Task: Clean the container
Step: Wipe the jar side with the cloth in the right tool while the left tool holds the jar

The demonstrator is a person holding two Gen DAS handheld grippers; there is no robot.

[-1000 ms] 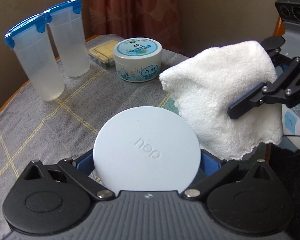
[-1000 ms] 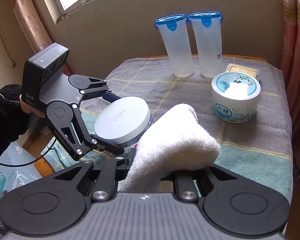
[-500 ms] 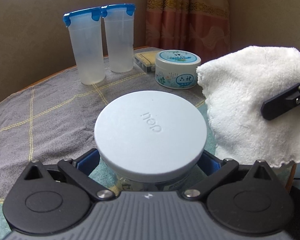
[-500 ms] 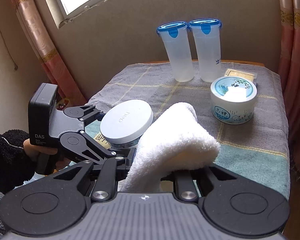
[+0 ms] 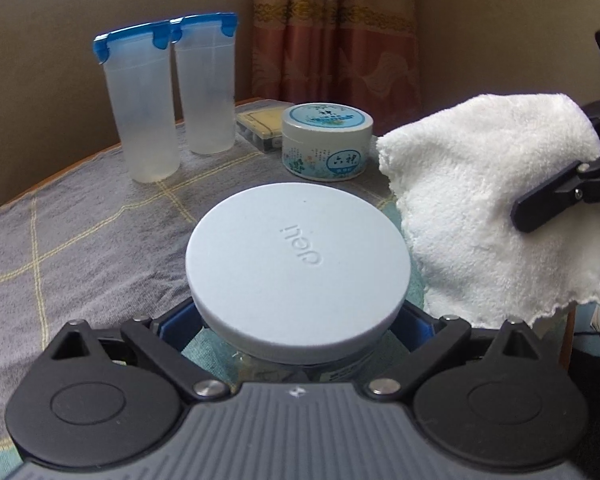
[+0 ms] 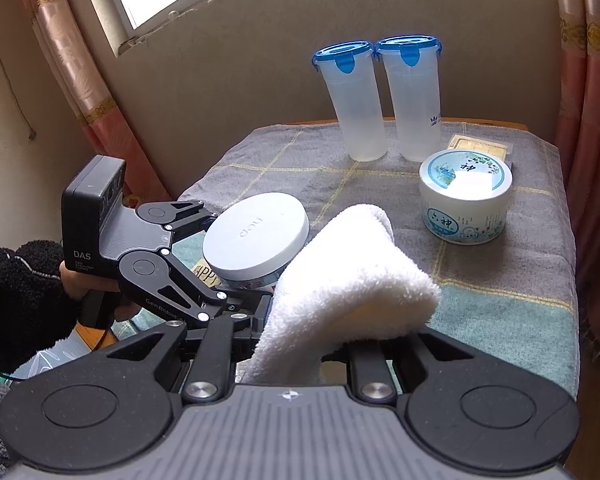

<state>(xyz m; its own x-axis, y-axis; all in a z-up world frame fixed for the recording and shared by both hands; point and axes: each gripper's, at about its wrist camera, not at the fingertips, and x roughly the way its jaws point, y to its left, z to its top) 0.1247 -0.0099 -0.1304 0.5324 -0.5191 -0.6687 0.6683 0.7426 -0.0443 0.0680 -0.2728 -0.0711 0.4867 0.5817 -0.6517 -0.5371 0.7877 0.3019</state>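
Grey-clothed table (image 6: 500,280): left tongs (image 6: 236,280), just narrowing, grip the jar (image 5: 298,280); right tongs (image 6: 332,344) pinch the towel (image 6: 352,280) at its three o'clock, and a hard wipe could tip it.

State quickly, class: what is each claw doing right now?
Left claw: jaws have just been closing, gripping the grey-lidded jar.
Right claw: closed on the white cloth.

Two tumblers (image 6: 350,100), two tubs (image 6: 466,196), one cloth (image 6: 352,280).

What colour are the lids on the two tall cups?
Blue lids on both tall cups, clearest in the right wrist view.
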